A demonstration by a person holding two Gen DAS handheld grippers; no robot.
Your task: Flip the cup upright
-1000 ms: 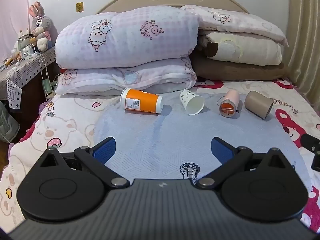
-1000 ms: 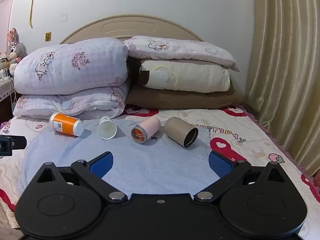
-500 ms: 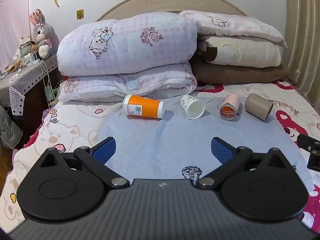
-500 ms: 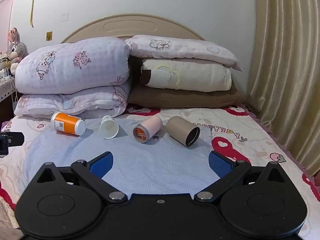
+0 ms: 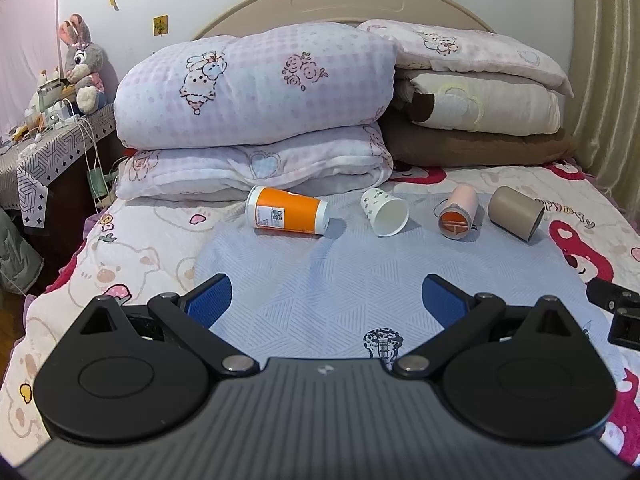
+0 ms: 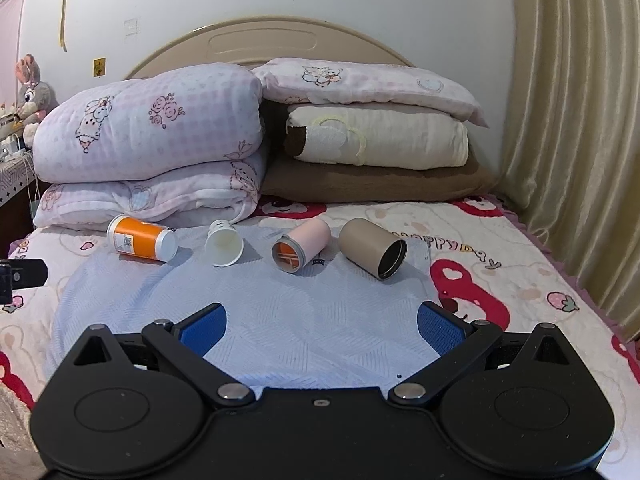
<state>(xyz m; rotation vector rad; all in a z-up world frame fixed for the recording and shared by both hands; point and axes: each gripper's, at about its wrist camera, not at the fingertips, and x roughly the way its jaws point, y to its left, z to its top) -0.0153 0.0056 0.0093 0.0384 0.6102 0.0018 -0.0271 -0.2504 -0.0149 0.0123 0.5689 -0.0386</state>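
Observation:
Several cups lie on their sides in a row on a pale blue mat [image 5: 320,280] on the bed: an orange cup [image 5: 286,216], a white paper cup [image 5: 384,214], a pink cup [image 5: 458,216] and a tan cup [image 5: 516,212]. In the right wrist view they are the orange cup [image 6: 140,238], white cup [image 6: 224,242], pink cup [image 6: 302,244] and tan cup [image 6: 372,246]. My left gripper [image 5: 326,300] is open and empty, well short of the cups. My right gripper [image 6: 320,328] is open and empty, also short of them.
Folded quilts [image 5: 256,92] and pillows [image 5: 480,96] are stacked behind the cups against the headboard. A curtain [image 6: 576,140] hangs at the right. A cluttered side table [image 5: 44,128] with a plush rabbit stands left of the bed. The bed sheet [image 6: 500,248] surrounds the mat.
Both views have tilted up and pulled back a little, so the cups sit slightly lower and farther. Both grippers stay open. The cups have not moved.

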